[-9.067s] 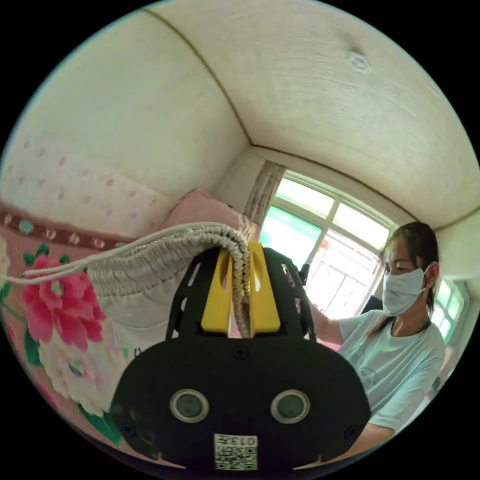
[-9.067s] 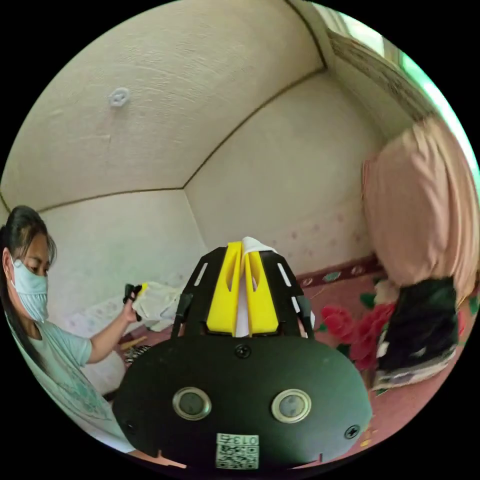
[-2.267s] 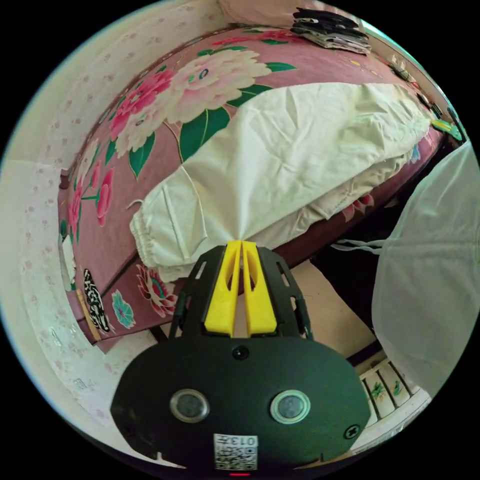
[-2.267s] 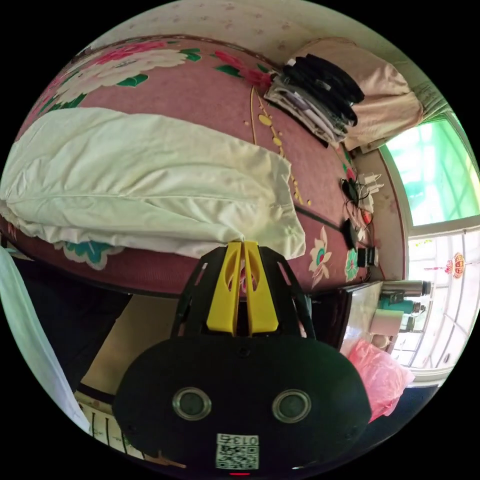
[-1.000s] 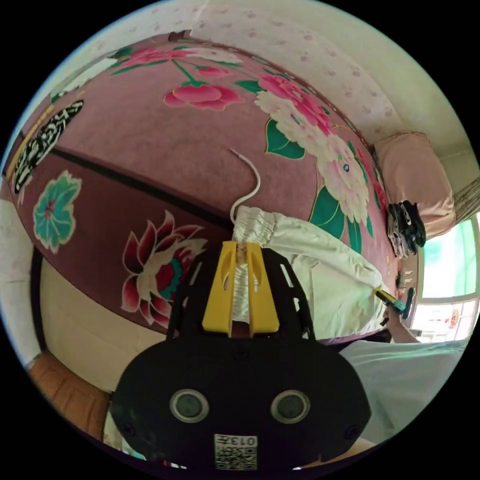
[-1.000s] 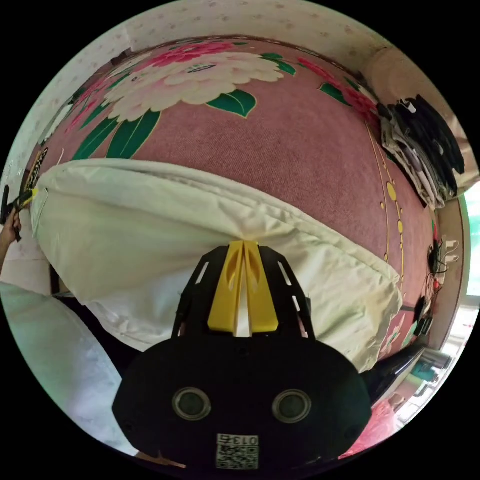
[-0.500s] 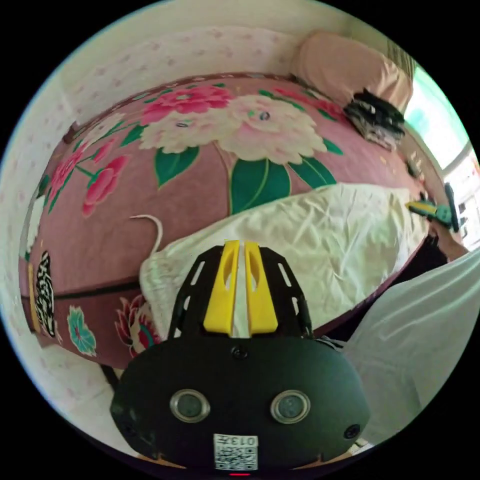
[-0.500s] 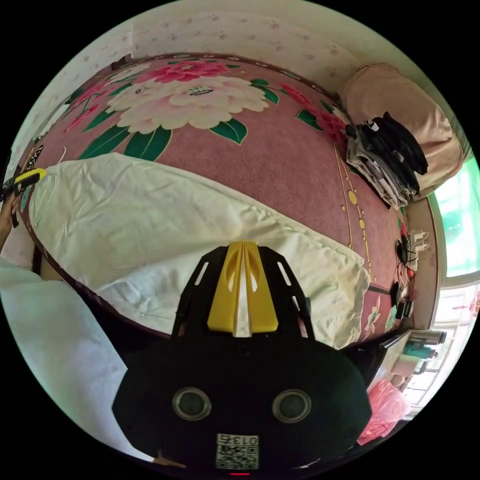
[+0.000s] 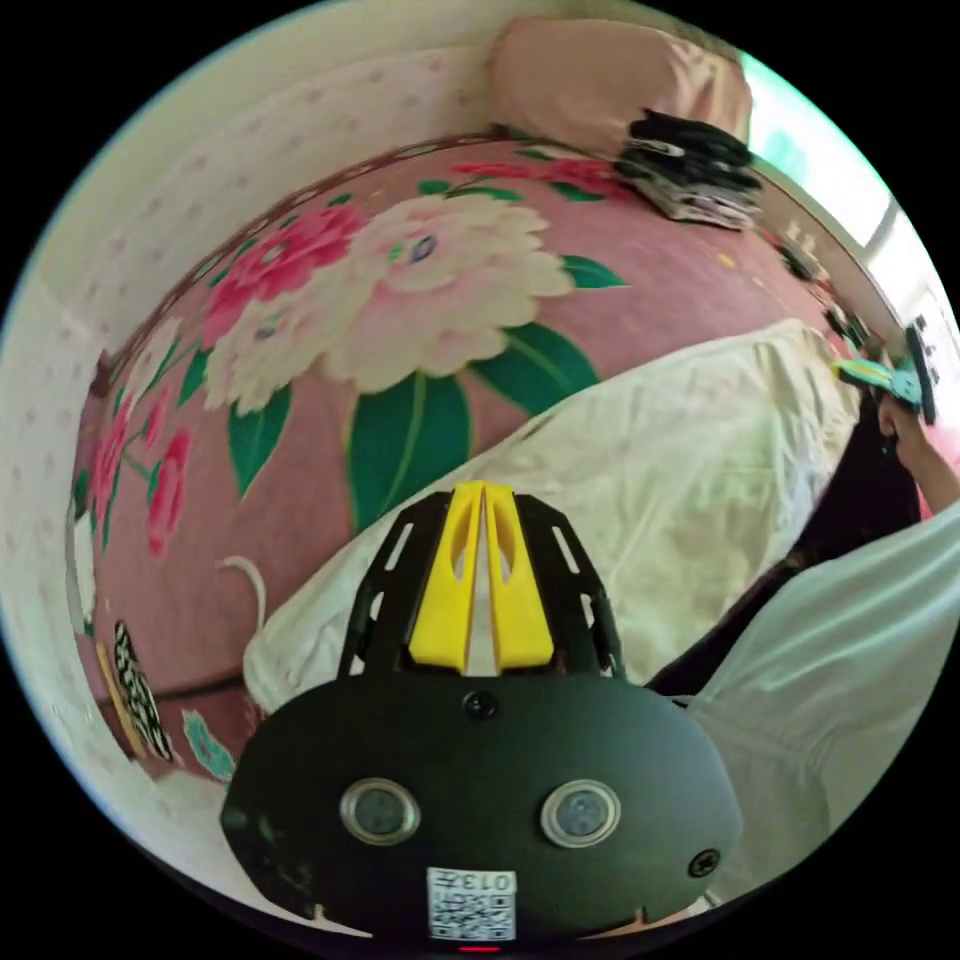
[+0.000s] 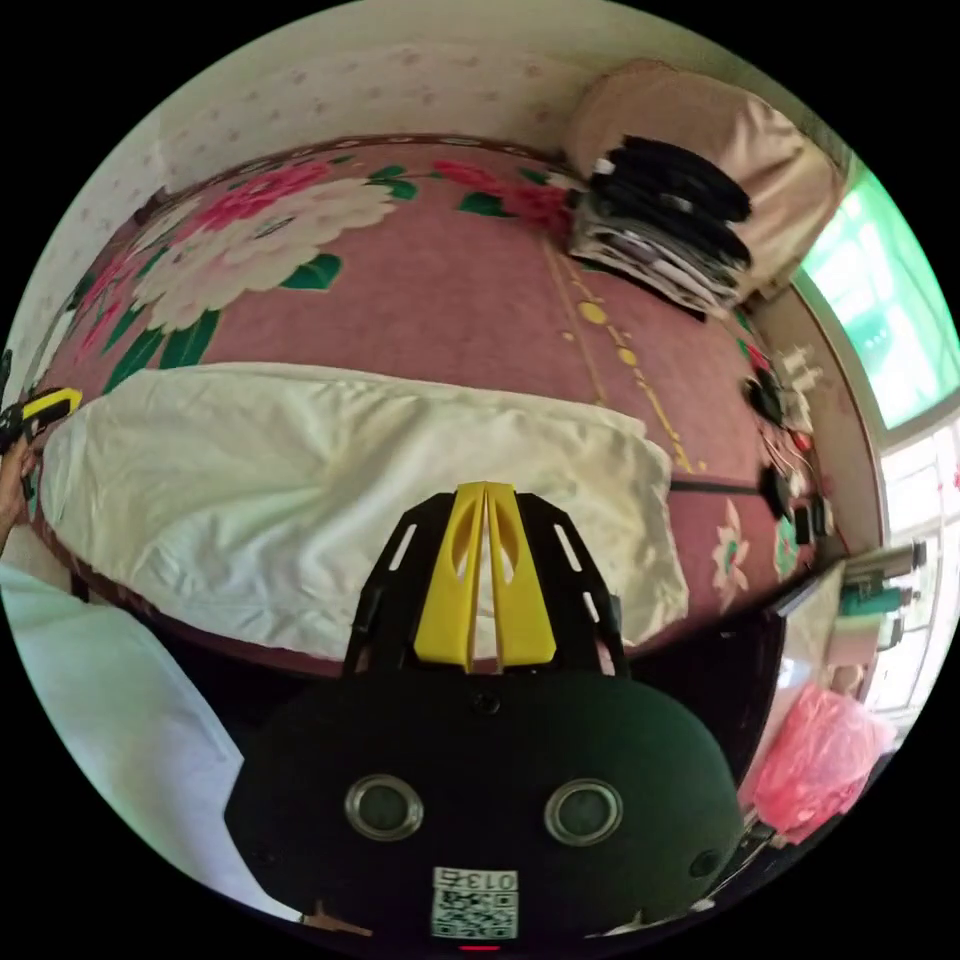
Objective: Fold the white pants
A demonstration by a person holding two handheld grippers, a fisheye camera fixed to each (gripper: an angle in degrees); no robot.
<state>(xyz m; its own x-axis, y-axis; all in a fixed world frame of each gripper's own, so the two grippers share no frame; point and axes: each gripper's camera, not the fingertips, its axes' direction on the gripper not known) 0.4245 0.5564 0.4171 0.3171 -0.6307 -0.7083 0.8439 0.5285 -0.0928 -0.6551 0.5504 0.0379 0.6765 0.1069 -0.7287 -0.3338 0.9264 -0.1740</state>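
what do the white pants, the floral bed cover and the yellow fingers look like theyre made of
white pants: thin woven cloth, likely cotton, matte, with fine creases and soft folds.
floral bed cover: looks like short-pile plush or carpet-like fabric, with a fuzzy, dull surface and printed flowers.
fingers of the right gripper: smooth hard plastic, probably moulded or printed, with clean edges and slots.

Readable markings: none legible.
We find one small white sticker (image 9: 471,903) on the near face of the left gripper (image 9: 484,490) housing and a matching sticker (image 10: 475,902) on the near face of the right gripper (image 10: 485,490) housing. Each carries a square code block under a short row of characters, too small and blurred for us to make out.
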